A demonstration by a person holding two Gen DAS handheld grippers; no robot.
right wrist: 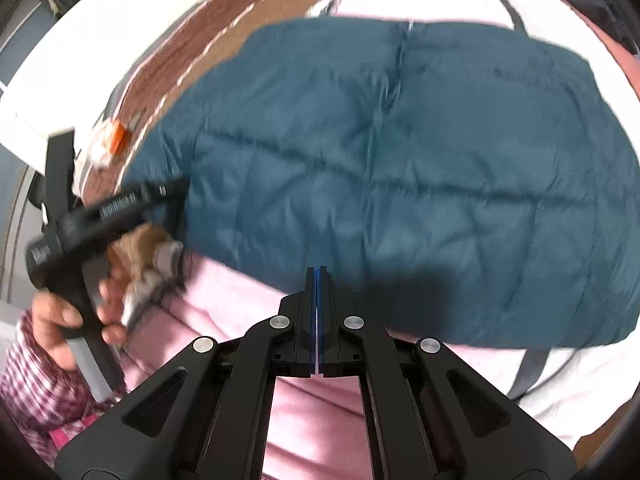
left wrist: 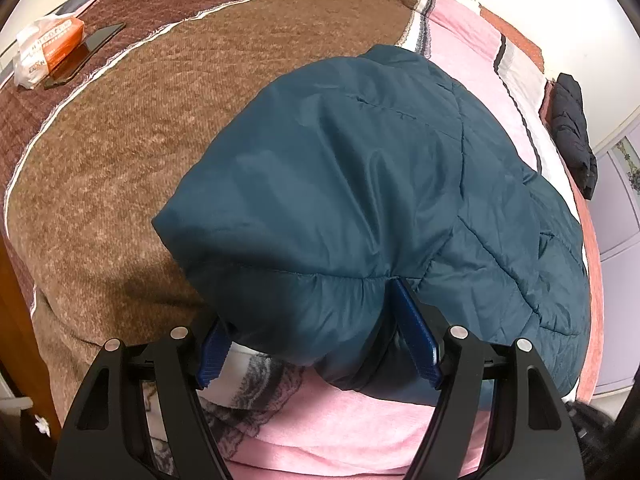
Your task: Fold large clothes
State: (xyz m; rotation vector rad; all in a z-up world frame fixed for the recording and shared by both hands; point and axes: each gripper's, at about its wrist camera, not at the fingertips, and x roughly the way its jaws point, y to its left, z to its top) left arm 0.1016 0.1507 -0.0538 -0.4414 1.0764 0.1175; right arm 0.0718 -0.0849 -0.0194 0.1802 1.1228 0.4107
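The teal quilted jacket (right wrist: 400,184) lies on the bed (left wrist: 120,160), across the seam where the brown blanket meets the pink blanket (left wrist: 360,420). From the right wrist view it looks already doubled into a broad, roughly rectangular pad with its zipper line running up the middle, so at least 1 fold seems done.

The left tongs (left wrist: 320,344) stand wide apart at the jacket's near edge. A puffy roll of the hem sits between the 2 blue pads, but the pads do not look pressed into it, so I judge it straddled rather than gripped. The right tongs (right wrist: 317,280) are fully closed and hold nothing, their tips just over the jacket's near edge.

In the right wrist view a hand (right wrist: 76,320) in a checked sleeve holds the left tool at the jacket's left corner.

What remains, as I read it: a further fold to bring this wide pad down to a compact bundle, and smoothing the bulging hem. Beyond the jacket's far-left side, a tissue pack (left wrist: 48,52) sits well apart.
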